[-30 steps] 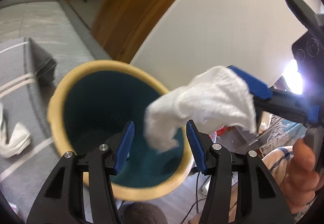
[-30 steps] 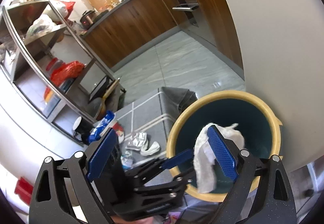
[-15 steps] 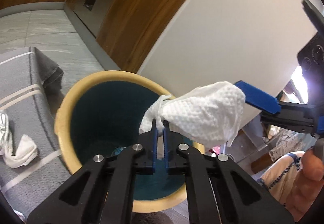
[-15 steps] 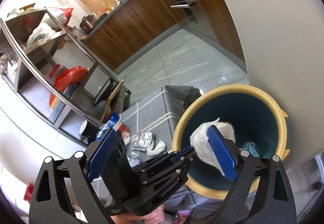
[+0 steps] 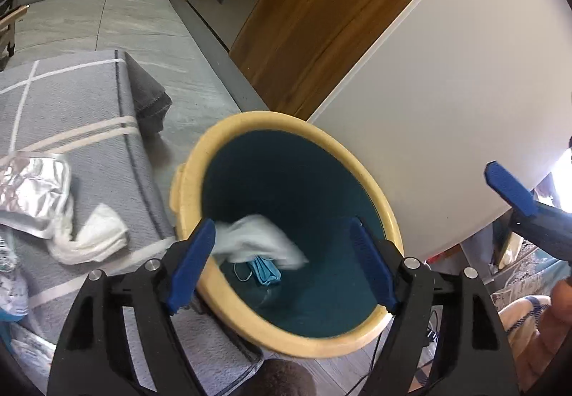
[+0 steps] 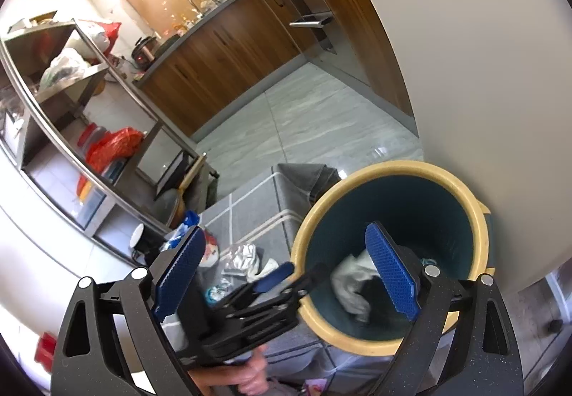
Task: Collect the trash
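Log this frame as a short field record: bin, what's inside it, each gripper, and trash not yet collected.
bin: yellow-rimmed bin, dark teal inside, standing on the floor beside a grey mat
contents: white paper towel blurred inside the bin; blue face mask at the bottom
left gripper: over the bin mouth, jaws just opened, nothing between them
right gripper: open, empty
left on mat: foil wrapper, crumpled white tissue
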Available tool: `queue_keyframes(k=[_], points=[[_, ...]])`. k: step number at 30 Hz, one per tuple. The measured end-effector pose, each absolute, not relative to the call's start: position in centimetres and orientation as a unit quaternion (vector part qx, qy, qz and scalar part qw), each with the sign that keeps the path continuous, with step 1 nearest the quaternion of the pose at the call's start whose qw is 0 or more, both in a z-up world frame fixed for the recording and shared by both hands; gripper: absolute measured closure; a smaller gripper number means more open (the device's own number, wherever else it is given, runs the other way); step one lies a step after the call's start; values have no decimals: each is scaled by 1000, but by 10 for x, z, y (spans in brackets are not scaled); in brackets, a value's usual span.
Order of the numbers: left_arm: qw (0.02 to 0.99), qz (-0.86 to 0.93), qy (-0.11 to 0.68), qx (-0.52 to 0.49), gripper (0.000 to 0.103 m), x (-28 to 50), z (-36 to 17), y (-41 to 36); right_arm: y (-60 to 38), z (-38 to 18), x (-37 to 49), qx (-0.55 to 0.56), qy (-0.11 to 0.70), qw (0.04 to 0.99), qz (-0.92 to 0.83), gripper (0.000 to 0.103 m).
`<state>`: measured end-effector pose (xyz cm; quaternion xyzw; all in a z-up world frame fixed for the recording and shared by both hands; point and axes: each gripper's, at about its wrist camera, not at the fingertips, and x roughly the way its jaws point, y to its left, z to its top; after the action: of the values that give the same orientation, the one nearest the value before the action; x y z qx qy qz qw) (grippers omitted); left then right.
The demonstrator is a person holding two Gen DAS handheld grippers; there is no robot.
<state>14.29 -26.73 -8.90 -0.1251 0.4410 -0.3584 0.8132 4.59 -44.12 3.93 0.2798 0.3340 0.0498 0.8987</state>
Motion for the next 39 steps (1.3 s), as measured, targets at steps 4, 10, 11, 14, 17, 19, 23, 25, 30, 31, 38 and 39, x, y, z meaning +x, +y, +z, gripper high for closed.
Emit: queue_keyframes(k=[4,10,11,14,17,19,23,25,30,31,38,39], points=[[821,-350,436,-116,27,142,-84,-252,-439,38,47,271,336,901,39,12],[837,-321,433,-96,27,133,-74,-214,-425,36,50,223,344,912,14,12],[842,-313,430,-88,27,131,-69,-207,-424,35,51,216,345,913,10,12],[852,-294,426,-75,27,124,-56,-186,-412,32,55,189,350,918,5,12],[861,-268,427,-68,27,119,-46,-161,-398,31,61,158,353,922,9,12],[864,-250,431,-66,27,116,-40,-143,-386,30,65,139,360,922,18,12],[867,-207,449,-63,29,116,-36,-104,-363,24,75,109,380,918,40,12],[865,-190,460,-62,30,114,-37,-88,-353,21,80,97,388,915,50,12],[860,-148,484,-69,32,117,-45,-58,-325,11,99,66,412,906,75,12],[858,-143,488,-73,32,119,-48,-55,-321,10,102,63,414,905,78,12],[841,-112,519,-100,38,135,-77,-38,-288,-12,129,42,438,892,107,12],[840,-108,522,-106,38,138,-80,-37,-286,-16,132,43,442,890,108,12]])
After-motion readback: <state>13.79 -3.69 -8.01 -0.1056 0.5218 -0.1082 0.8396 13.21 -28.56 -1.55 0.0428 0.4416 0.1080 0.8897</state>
